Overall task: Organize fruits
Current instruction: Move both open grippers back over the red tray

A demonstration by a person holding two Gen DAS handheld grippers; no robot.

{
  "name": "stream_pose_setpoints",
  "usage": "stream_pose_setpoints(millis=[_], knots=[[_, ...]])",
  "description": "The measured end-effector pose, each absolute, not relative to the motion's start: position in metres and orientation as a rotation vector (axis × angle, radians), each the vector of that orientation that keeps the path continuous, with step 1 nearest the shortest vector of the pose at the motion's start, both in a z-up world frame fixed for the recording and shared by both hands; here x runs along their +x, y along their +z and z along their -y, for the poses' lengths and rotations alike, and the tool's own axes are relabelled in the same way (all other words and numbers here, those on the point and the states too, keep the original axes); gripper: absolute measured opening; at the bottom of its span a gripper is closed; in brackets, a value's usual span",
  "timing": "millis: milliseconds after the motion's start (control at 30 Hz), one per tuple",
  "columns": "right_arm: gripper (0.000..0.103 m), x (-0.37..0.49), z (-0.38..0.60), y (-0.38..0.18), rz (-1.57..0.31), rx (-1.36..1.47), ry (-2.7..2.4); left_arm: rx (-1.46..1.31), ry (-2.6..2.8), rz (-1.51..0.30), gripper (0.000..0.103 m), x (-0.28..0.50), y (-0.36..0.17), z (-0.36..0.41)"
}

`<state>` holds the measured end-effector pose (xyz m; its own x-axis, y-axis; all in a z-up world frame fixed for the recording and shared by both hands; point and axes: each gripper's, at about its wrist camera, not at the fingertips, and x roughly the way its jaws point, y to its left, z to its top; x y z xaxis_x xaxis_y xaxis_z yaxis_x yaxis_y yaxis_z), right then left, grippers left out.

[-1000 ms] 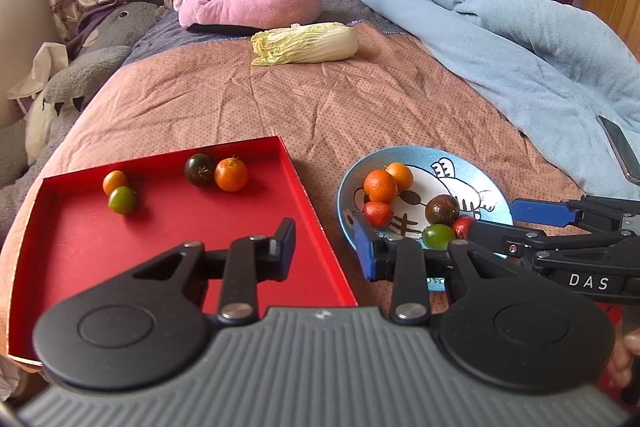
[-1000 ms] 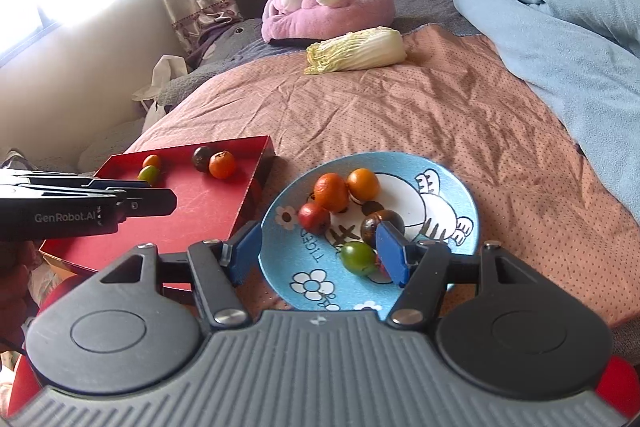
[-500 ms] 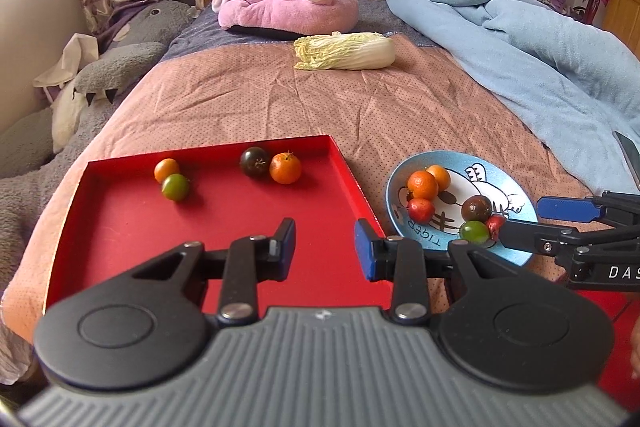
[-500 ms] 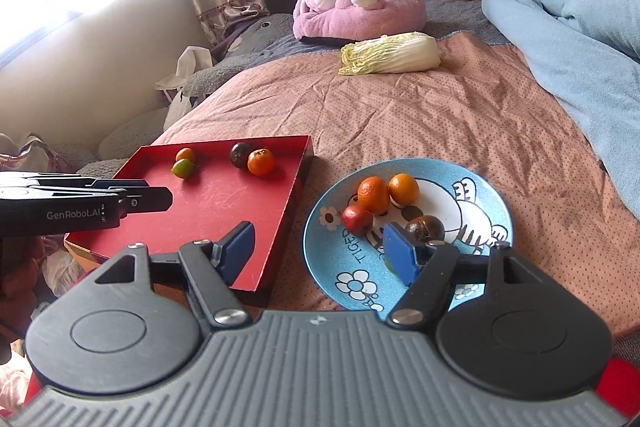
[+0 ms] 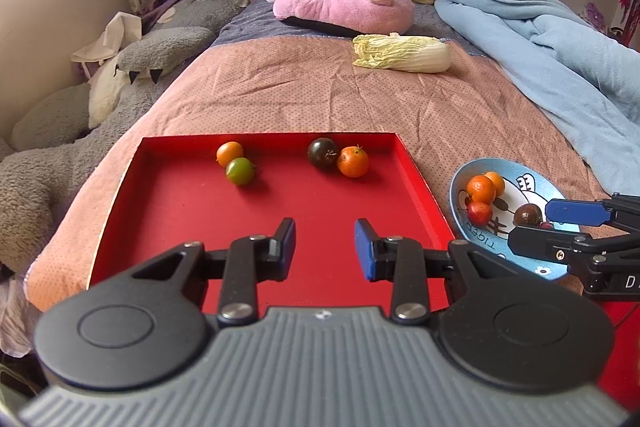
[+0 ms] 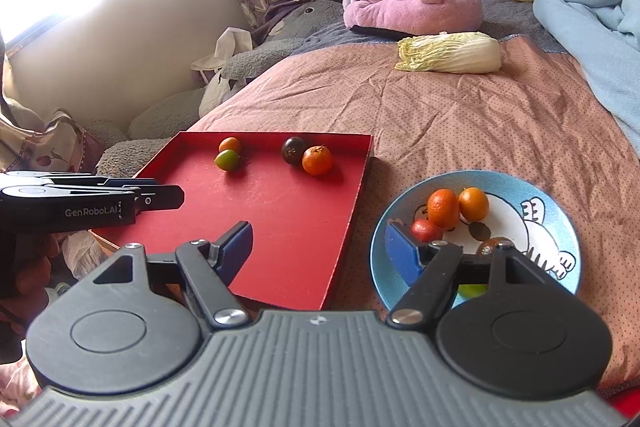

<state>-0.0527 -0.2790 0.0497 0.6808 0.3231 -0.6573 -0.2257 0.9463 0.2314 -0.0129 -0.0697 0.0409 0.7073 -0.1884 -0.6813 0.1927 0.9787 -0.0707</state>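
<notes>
Right now the small fruits are split: four lie at the far end of the red tray point(image 5: 168, 211), the rest on the blue plate point(image 6: 560, 223) just right of it. The left gripper point(image 5: 325, 245) hangs spread and empty above the tray, while the right gripper point(image 6: 318, 245), jaws opening with nothing between them, straddles the gap between tray and plate. They look light, smooth and soft-skinned, likely to roll, so I'd pinch one gently across its middle.

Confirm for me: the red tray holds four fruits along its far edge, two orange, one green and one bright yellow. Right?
Not quite. The red tray does hold four fruits near its far edge, but none is yellow: beside the orange fruit sits a dark, almost black one. The other pair is orange and green. The left wrist view shows it.
</notes>
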Motion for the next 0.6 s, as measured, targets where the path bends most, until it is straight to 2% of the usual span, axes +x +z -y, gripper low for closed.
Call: stream_pose_setpoints(millis=[600], knots=[[0.079,-0.013,0.221,0.035,-0.806,0.061,0.429,-0.056,-0.117,-0.791,0.036,-0.004,0.017,0.028]])
